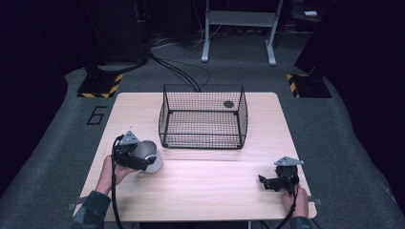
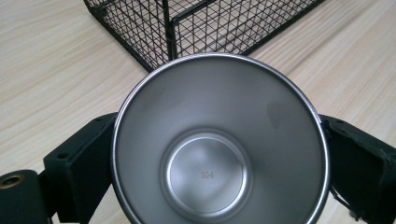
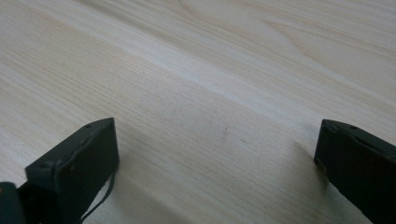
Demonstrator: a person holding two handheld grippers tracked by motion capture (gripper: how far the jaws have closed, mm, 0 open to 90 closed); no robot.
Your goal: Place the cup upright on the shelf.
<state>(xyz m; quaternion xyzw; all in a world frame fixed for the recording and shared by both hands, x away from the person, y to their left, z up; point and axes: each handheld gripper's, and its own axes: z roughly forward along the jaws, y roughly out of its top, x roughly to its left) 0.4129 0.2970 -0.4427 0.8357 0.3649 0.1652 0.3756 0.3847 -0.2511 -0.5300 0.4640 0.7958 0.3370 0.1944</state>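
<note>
A shiny steel cup [image 2: 219, 144] lies on its side between the jaws of my left gripper [image 2: 219, 154], its open mouth facing the camera and "304" stamped in its bottom. In the high view the cup [image 1: 152, 160] is held by my left gripper [image 1: 145, 160] over the table's left side, just in front of the black wire basket [image 1: 203, 117]. My right gripper [image 1: 263, 182] rests low at the table's front right, jaws wide apart with bare wood between them [image 3: 215, 154].
The wire basket [image 2: 196, 28] stands mid-table toward the back, with a small dark round thing [image 1: 229, 104] seen through its far right corner. The wooden table [image 1: 210, 186] has bare surface between the two grippers. Beyond lie floor cables and a metal stand.
</note>
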